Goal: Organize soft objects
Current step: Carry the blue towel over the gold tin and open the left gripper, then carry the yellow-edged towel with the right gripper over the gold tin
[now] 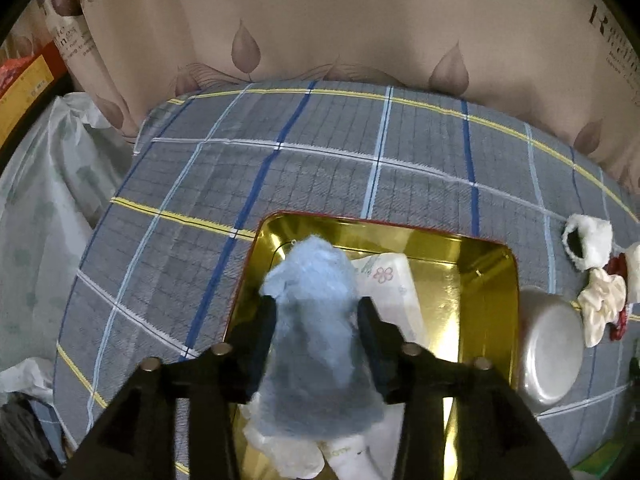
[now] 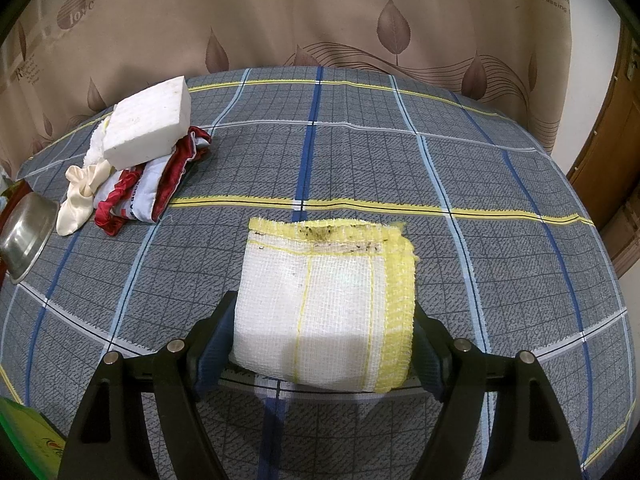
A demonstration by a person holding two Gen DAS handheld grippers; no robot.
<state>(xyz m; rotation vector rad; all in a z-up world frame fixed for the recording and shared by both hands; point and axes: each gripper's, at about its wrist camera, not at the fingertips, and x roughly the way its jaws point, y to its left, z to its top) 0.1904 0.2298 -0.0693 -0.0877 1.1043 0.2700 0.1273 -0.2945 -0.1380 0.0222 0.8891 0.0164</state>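
In the left wrist view my left gripper is shut on a fluffy light-blue soft object and holds it over a gold tin tray. White printed cloth lies in the tray. In the right wrist view my right gripper is shut on a folded white cloth with yellow edges, held just above the plaid table. A white foam block rests on a pile of red-and-white cloth and a cream scrunchie at the far left.
A steel bowl lies upside down right of the tray, also at the left edge of the right wrist view. White fluffy and cream soft items lie beyond it. A beige curtain hangs behind the table. Plastic bags sit left.
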